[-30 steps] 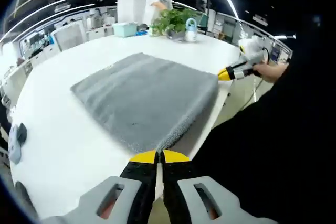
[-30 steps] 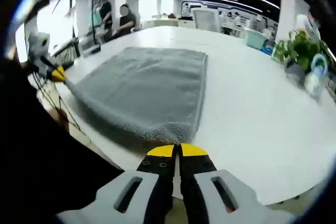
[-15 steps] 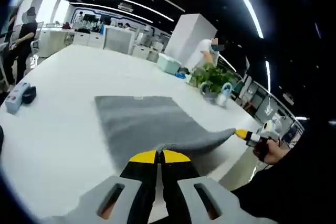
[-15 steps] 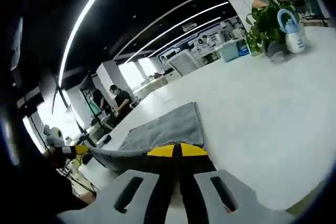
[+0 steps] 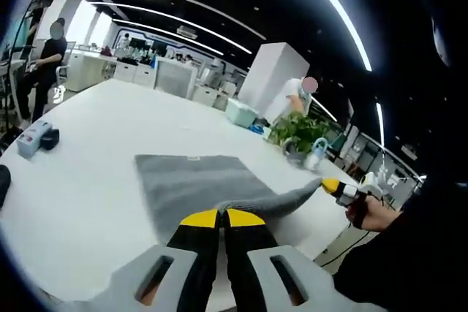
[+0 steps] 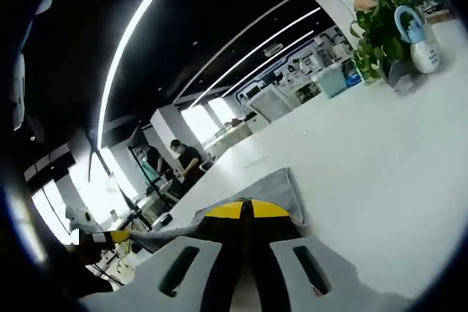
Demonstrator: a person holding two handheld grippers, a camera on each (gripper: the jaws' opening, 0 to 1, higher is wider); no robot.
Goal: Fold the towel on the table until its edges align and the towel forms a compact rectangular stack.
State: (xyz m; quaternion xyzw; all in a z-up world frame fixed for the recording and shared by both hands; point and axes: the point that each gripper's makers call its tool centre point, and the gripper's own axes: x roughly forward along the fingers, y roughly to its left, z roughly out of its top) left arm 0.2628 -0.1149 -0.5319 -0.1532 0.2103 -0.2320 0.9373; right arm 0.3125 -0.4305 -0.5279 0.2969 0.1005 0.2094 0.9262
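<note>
From my left gripper view I see my left gripper (image 5: 221, 218), its yellow-tipped black jaws pressed together on the near edge of the grey terry-cloth towel (image 5: 191, 180). That edge is raised off the broad white table (image 5: 88, 151), while the far part of the towel lies flat on the tabletop with a small pale label at its far edge. Off to the right in this view, my right gripper (image 5: 333, 186) pinches the other near corner, so the lifted edge stretches between the two grippers. A hand (image 5: 365, 210) holds that gripper.

In my right gripper view, the right gripper (image 6: 246, 209) has its jaws closed with the towel (image 6: 274, 189) caught between the yellow tips; the cloth runs away from them to the left, where the left gripper (image 6: 110, 237) holds the far end of the lifted edge.

Beyond the towel on the table stand a leafy green potted plant (image 5: 303, 129) and a white and blue spray bottle (image 6: 417, 34) just beside it. A small pale blue box (image 5: 33, 139) with a dark object next to it sits near the table's left edge in the left gripper view.
</note>
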